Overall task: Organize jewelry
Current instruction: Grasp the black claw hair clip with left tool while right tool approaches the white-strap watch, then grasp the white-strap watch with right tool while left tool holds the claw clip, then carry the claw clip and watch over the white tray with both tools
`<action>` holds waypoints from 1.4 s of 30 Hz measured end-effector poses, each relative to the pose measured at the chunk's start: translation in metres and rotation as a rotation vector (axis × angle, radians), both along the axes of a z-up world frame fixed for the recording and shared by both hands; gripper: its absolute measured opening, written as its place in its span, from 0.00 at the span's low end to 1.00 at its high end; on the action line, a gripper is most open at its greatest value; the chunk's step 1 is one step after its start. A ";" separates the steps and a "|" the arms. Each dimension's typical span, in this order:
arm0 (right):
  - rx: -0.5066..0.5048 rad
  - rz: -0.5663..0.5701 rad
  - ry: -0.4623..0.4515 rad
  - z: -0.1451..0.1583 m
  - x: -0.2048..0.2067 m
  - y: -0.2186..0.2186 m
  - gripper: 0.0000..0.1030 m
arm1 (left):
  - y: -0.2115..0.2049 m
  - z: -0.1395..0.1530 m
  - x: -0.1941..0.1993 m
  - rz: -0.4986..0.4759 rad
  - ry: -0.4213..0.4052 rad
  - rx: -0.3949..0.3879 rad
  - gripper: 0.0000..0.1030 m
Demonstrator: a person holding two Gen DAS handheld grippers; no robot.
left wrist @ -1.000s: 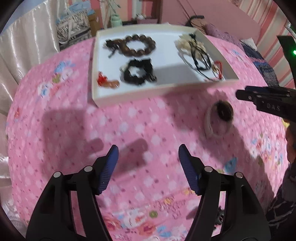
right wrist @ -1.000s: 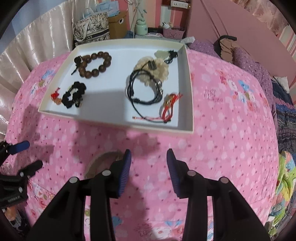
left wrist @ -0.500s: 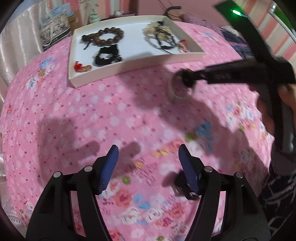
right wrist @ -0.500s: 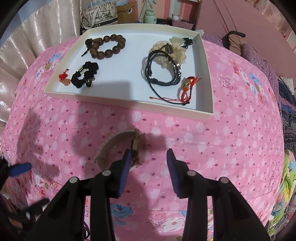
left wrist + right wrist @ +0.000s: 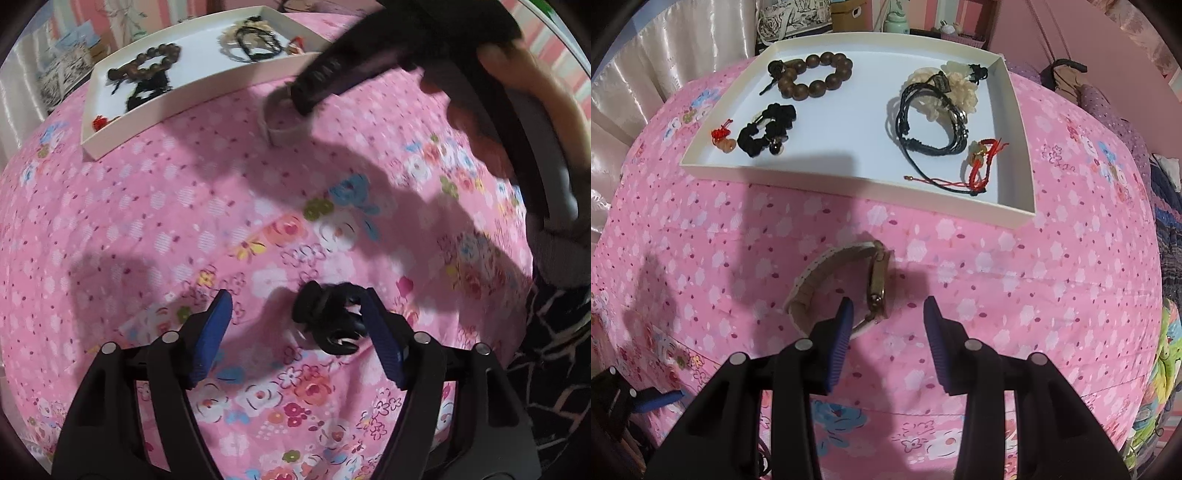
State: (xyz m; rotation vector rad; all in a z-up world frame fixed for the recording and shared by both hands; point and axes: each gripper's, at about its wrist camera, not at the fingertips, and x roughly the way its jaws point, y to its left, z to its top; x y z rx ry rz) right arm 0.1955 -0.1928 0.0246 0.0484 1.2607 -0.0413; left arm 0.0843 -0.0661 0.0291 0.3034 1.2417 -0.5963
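A black beaded bracelet [image 5: 325, 317] lies on the pink flowered cloth [image 5: 184, 206]. It is between the opening jaws of my left gripper [image 5: 297, 299], close to the right pad, and neither pad presses on it. A watch [image 5: 846, 273] with a cream strap and a gold case lies just short of the white tray [image 5: 849, 181]. My right gripper [image 5: 887, 308] hangs open over it, the case between the fingers and the left pad over the strap. In the left wrist view, the right gripper [image 5: 306, 99], held by a hand, reaches down onto the watch [image 5: 284, 125].
The tray holds a brown bead bracelet [image 5: 812, 77], a black bracelet [image 5: 768, 129], a red charm [image 5: 722, 138], black cord bracelets [image 5: 931, 122] on a cream flower piece [image 5: 960, 88], and a red cord bracelet [image 5: 979, 166]. Boxes, a bag and a curtain stand behind.
My left gripper has swung away from the tray toward the near cloth, where the black bracelet has come between its jaws. My right gripper has sunk toward the watch until it straddles the case.
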 end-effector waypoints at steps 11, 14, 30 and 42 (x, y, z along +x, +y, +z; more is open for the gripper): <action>-0.011 0.005 0.027 -0.010 0.006 0.004 0.38 | -0.023 -0.010 -0.015 -0.088 -0.088 0.101 0.71; -0.013 0.002 0.031 -0.014 0.008 0.005 0.36 | -0.029 -0.012 -0.022 -0.121 -0.092 0.113 0.71; -0.016 0.006 0.012 -0.014 0.009 0.009 0.12 | -0.047 -0.017 -0.037 -0.213 -0.069 0.101 0.49; 0.053 -0.060 -0.134 0.038 0.016 -0.028 0.12 | -0.010 0.029 0.037 0.056 -0.166 0.015 0.42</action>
